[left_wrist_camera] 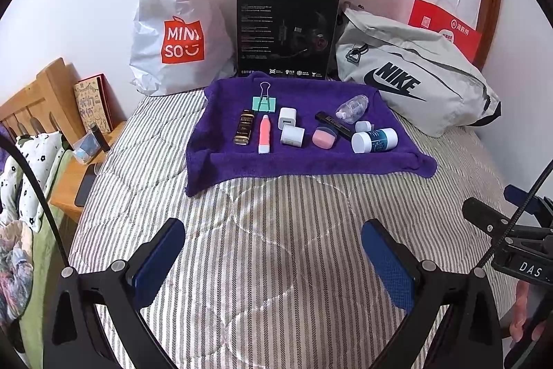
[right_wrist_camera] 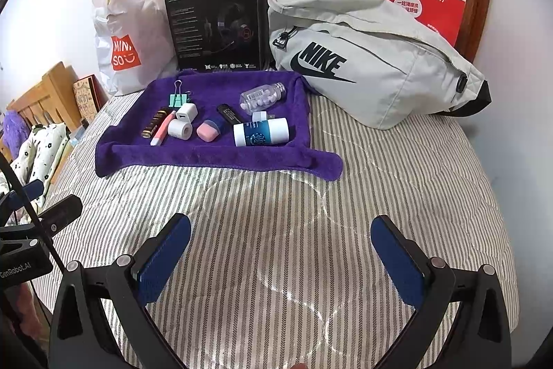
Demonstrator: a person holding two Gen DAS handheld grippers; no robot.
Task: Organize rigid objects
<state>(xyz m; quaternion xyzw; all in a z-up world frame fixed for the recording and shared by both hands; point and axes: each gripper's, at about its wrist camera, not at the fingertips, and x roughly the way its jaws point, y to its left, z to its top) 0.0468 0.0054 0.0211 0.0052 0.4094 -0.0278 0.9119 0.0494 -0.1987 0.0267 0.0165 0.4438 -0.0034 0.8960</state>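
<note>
Both claws hung empty with jaws wide apart over the near part of the striped bed (left_wrist_camera: pixel 276 230): the left claw (left_wrist_camera: pixel 273 251) and the right claw (right_wrist_camera: pixel 280 251). The small objects lay far ahead on a purple towel (left_wrist_camera: pixel 311 158). The white-and-teal jar (right_wrist_camera: pixel 261 132) lay on its side, long axis running left to right, nearer the right claw, by my judgement.

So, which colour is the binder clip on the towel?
Mint green body, silver wire handles; the binder clip shows best in the left wrist view.
</note>
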